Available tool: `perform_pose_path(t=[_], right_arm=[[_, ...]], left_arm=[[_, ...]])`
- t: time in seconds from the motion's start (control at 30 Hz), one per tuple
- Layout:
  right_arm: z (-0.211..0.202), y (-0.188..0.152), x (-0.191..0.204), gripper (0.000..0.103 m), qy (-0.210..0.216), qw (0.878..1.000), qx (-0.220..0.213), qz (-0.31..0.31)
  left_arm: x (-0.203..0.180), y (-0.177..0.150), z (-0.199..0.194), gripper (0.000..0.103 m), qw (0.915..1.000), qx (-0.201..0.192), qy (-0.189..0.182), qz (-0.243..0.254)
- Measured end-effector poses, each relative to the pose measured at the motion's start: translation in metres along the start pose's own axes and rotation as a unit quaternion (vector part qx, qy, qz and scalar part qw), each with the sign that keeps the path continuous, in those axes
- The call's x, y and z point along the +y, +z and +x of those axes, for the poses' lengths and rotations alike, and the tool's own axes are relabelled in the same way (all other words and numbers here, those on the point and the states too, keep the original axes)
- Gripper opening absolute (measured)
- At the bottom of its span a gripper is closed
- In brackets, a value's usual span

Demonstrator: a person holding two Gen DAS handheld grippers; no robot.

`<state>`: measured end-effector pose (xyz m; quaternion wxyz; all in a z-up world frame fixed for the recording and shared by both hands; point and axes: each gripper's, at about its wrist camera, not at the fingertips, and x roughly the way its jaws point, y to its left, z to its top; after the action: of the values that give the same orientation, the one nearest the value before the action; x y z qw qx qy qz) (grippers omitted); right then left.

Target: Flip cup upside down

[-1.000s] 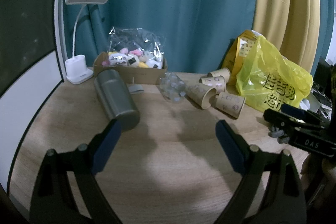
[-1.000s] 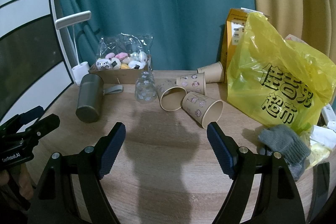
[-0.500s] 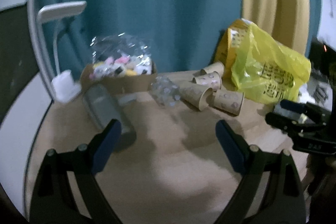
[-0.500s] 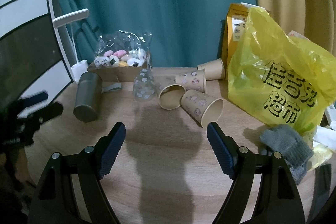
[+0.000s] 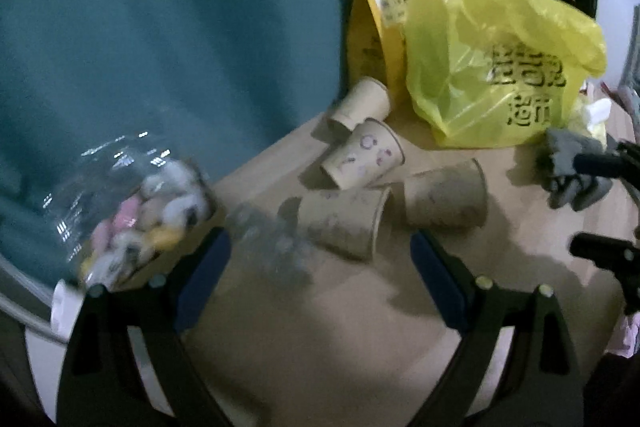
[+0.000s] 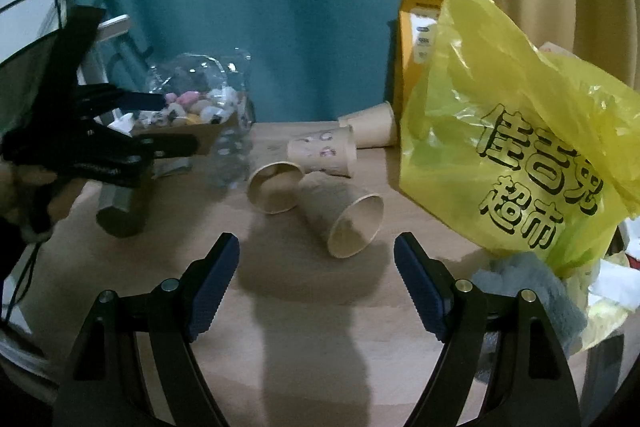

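Observation:
Several tan paper cups lie on their sides on the wooden table (image 6: 312, 327). In the right wrist view the nearest cup (image 6: 340, 213) points its mouth toward me, with another (image 6: 274, 189) left of it and two more behind. In the left wrist view the same cups show, the nearest one (image 5: 344, 221) between my fingers' line. My left gripper (image 5: 320, 279) is open and empty, a short way from the cups. My right gripper (image 6: 316, 283) is open and empty, just short of the nearest cup. The left gripper also shows in the right wrist view (image 6: 160, 125) at the left.
A yellow plastic bag (image 6: 516, 147) with an orange box behind stands at the right. A grey glove (image 6: 528, 287) lies by it. A clear glass (image 6: 230, 159), a grey metal flask (image 6: 120, 205) and a cardboard box of small toys (image 6: 188, 115) sit at the left.
The left gripper has swung right and forward toward the cups; its view is blurred. The right gripper has moved closer to the nearest cup. Both stay open.

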<state>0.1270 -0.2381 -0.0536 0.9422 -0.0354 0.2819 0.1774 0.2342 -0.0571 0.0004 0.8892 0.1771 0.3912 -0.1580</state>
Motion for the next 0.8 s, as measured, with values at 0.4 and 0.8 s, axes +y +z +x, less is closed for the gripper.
perform_pose_path(t=[0.4, 0.8], right_arm=[[0.031, 0.013, -0.049, 0.083, -0.017, 1.0, 0.016, 0.021], [0.046, 0.018, -0.066, 0.083, -0.01, 0.999, 0.014, 0.03]], left_arm=[[-0.004, 0.064, 0.11, 0.092, 0.988, 0.065, -0.106, 0.092], [-0.02, 0.068, 0.17, 0.088, 0.9709, 0.129, -0.15, 0.135]])
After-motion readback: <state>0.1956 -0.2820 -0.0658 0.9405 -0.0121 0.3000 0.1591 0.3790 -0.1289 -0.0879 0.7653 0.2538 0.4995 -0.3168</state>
